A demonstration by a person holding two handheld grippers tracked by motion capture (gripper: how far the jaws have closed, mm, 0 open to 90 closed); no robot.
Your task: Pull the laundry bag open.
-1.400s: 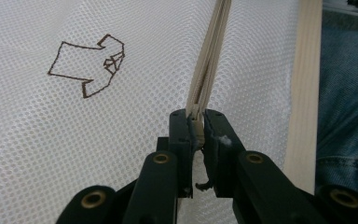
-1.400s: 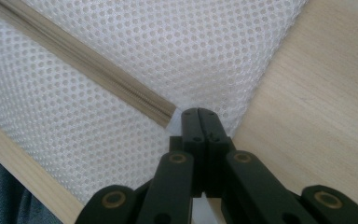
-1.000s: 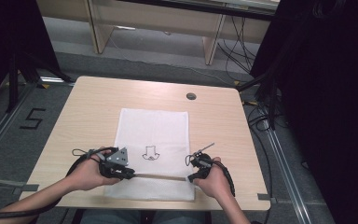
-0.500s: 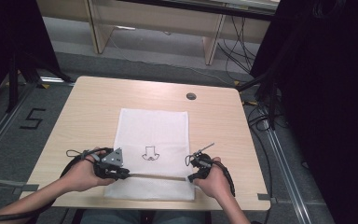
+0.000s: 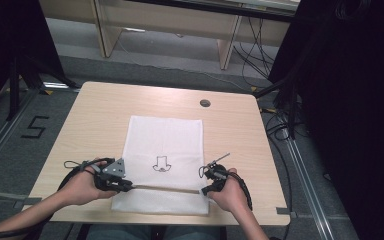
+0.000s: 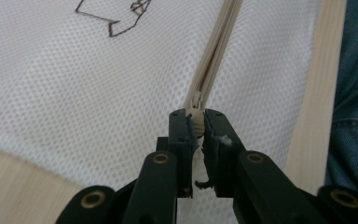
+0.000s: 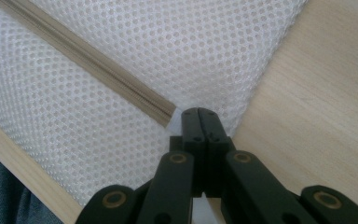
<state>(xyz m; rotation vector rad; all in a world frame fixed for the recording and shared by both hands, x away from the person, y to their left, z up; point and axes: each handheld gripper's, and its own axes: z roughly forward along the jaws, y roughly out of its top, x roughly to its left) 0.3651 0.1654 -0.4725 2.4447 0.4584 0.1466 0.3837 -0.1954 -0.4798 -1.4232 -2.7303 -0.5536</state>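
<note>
A white mesh bag (image 5: 165, 135) lies flat on the wooden table (image 5: 100, 115), with a small arrow drawing (image 5: 162, 164) on it. A beige zipper (image 5: 167, 189) runs across its near end. My left gripper (image 5: 129, 186) sits at the zipper's left part, shut on the zipper pull (image 6: 196, 120); the zipper (image 6: 216, 60) stretches away from the left gripper (image 6: 196, 122). My right gripper (image 5: 205, 189) is at the bag's right edge. In the right gripper view, the right gripper (image 7: 199, 112) is shut on the mesh just past the zipper's end (image 7: 165, 116).
A round cable hole (image 5: 205, 103) lies in the table's far right part. The person's jeans (image 6: 354, 93) are just past the table's near edge. Beyond the table are desk legs (image 5: 226, 50) and cables (image 5: 280, 125) on the floor.
My left gripper has shifted slightly to the left along the zipper. The right gripper has stayed where it was.
</note>
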